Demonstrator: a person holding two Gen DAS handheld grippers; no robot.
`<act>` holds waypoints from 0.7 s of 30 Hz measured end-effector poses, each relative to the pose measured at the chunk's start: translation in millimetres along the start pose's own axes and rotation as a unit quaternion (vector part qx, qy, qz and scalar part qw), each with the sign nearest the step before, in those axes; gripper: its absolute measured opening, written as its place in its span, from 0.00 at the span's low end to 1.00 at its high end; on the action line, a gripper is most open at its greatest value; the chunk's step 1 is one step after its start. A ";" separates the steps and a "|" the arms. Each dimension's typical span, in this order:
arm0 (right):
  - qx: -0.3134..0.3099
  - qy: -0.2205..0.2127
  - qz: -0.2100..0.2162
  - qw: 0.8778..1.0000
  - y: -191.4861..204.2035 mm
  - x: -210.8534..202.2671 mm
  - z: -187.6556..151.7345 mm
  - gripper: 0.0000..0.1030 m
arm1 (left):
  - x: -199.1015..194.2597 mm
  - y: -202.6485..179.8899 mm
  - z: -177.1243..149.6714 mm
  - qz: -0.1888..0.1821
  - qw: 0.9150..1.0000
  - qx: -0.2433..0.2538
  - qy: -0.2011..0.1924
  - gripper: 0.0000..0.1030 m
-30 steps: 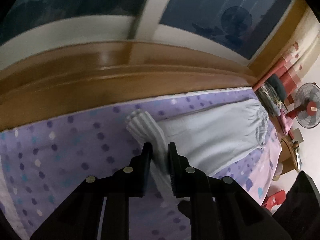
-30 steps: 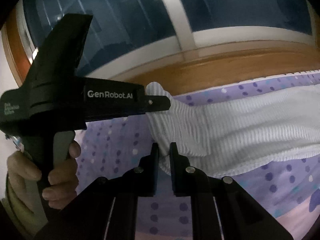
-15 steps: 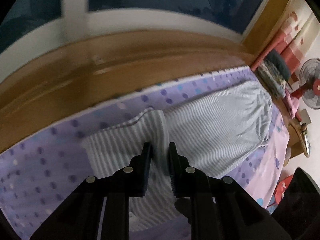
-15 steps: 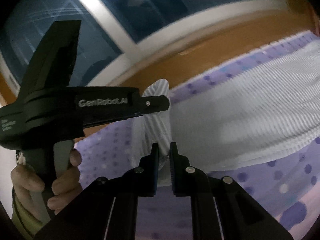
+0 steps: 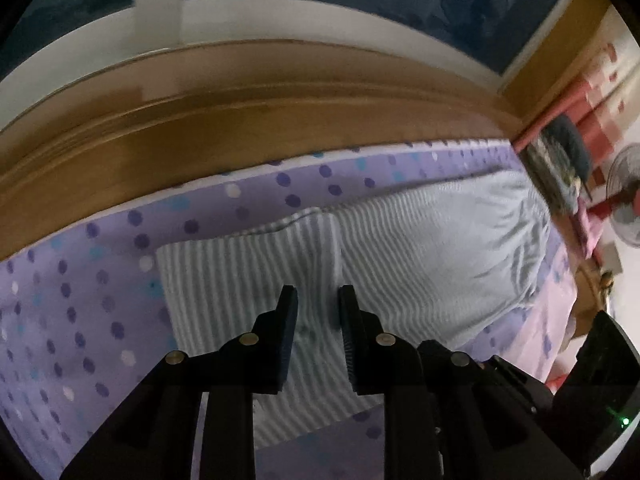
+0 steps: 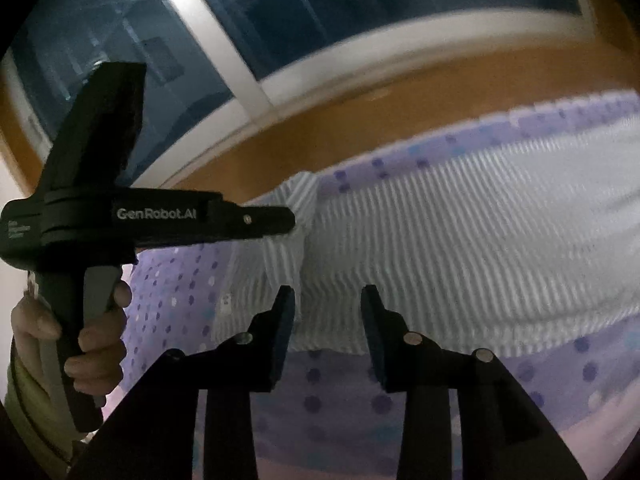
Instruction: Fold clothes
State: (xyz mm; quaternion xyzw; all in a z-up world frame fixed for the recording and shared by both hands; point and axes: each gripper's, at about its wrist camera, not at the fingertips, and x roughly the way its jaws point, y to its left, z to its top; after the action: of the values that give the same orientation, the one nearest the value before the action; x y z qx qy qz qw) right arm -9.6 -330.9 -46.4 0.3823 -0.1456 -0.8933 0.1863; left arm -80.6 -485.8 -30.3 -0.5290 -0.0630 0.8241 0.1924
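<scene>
Striped cotton lay slack between my left gripper's [image 5: 318, 300] parting jaws; I saw no pad pressing on it, so I counted that side as letting go. My right gripper [image 6: 328, 300] was opening too, wider, with the garment's [image 6: 460, 248] near hem just beyond its fingertips and nothing pinched. The folded panel [image 5: 248, 280] rested flat on the garment to the left of the left fingers, its crease running away from them toward the wooden headboard [image 5: 240, 128]. Beyond both tips the rest of the cloth stretched off to the right across the dotted purple sheet [image 5: 80, 300]. I judged this the release after one fold. Next, I reckoned, both grippers had to back clear without dragging the panel, then find a fresh edge farther right for the following fold.
</scene>
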 end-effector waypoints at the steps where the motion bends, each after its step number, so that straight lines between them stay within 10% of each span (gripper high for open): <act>1: -0.012 -0.005 0.002 1.000 6.0 -0.9 0.6 0.33 | 0.1 0.3 -0.1 0.001 1.000 -0.003 0.000 0.21; 14: -0.075 0.026 -0.013 0.997 40.2 22.0 -13.0 0.33 | 28.5 -14.8 24.6 -0.048 0.998 0.033 0.022 0.21; 21: -0.041 0.050 -0.018 0.998 27.5 45.9 -17.6 0.33 | 58.9 -6.5 24.6 -0.015 0.997 0.063 0.040 0.21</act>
State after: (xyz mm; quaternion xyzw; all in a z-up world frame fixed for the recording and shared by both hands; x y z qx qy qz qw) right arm -19.8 -377.7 -75.9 0.4206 -0.0926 -0.8816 0.1931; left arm -122.6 -454.8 -67.6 -0.5469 -0.0109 0.8019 0.2402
